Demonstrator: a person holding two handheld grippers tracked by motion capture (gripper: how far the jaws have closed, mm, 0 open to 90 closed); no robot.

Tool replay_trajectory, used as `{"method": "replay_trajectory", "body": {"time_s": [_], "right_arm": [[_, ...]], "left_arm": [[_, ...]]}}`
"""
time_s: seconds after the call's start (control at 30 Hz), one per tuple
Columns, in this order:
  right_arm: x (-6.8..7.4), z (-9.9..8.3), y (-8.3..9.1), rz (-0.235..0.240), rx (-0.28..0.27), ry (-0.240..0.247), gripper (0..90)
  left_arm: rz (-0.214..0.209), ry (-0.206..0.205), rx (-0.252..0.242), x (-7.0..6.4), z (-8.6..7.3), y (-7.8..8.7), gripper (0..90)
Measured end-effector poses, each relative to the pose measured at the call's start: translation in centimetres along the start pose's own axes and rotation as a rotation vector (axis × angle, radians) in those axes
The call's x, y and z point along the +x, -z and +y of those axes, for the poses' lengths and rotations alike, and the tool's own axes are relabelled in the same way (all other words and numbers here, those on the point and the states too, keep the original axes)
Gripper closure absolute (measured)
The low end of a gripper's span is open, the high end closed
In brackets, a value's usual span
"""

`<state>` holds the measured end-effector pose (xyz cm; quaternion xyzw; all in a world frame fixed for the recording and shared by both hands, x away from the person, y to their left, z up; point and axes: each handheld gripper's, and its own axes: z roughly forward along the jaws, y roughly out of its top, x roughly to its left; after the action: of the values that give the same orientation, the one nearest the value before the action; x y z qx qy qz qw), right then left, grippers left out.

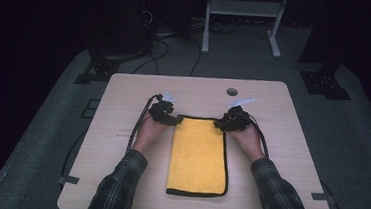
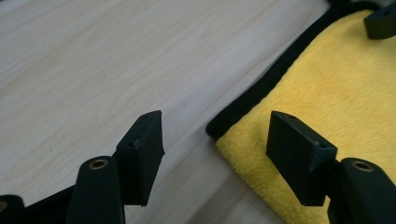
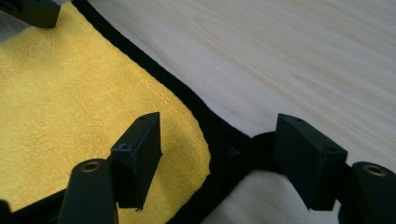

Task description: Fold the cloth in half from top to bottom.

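A yellow cloth [image 1: 199, 154] with a black hem lies folded lengthwise on the wooden table [image 1: 124, 87]. My left gripper [image 1: 171, 119] is at its far left corner, open. In the left gripper view the jaws of my left gripper [image 2: 212, 140] straddle that corner of the cloth [image 2: 327, 93]: one jaw over bare wood, the other over the yellow pile. My right gripper [image 1: 220, 123] is open at the far right corner. In the right gripper view my right gripper [image 3: 217, 149] straddles the black corner of the cloth [image 3: 70, 107] and its small hem loop [image 3: 261, 140].
A round cable hole [image 1: 231, 91] sits in the table beyond the cloth. Cables trail from both grippers along the table. A white frame [image 1: 243, 19] and dark stands rise from the floor behind the table.
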<state>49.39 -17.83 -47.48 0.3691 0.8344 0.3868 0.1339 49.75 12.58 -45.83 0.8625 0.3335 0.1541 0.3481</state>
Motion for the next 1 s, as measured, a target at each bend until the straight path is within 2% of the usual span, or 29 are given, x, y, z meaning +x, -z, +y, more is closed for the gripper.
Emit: {"method": "replay_trajectory", "body": {"time_s": [0.17,0.27,0.4,0.53,0.6,0.67,0.73,0.83,1.0], "right_arm": [[0.4,0.0,-0.5,-0.013,0.023,0.028,32.7],[0.3,-0.1,-0.5,-0.003,0.022,0.02,35.0],[0.6,0.0,-0.3,0.022,0.03,0.034,49.7],[0.7,0.0,-0.3,0.046,0.028,0.05,60.5],[0.9,0.0,-0.2,0.072,0.034,0.048,70.9],[0.9,0.0,-0.2,0.089,0.031,0.036,75.4],[0.9,-0.1,-0.2,0.097,0.029,0.021,77.0],[0.8,0.1,-0.2,0.095,0.039,0.026,78.2],[0.5,0.6,0.0,0.082,0.015,0.02,78.7]], "left_arm": [[-0.015,0.001,0.022,0.3,-0.4,-0.6,40.1],[-0.029,-0.007,0.021,0.2,-0.5,-0.8,44.0],[-0.084,0.001,0.012,0.3,-0.6,-0.8,57.5],[-0.113,0.01,0.019,0.0,-0.5,-0.8,69.7],[-0.121,0.014,0.022,-0.1,-0.5,-0.8,76.6],[-0.121,0.014,0.029,-0.3,-0.4,-0.7,80.9],[-0.112,0.003,0.036,-0.5,-0.3,-0.6,81.8],[-0.092,-0.021,0.038,-0.7,-0.2,-0.5,82.0],[-0.064,-0.033,0.0,-0.3,0.8,0.7,82.0]]}}
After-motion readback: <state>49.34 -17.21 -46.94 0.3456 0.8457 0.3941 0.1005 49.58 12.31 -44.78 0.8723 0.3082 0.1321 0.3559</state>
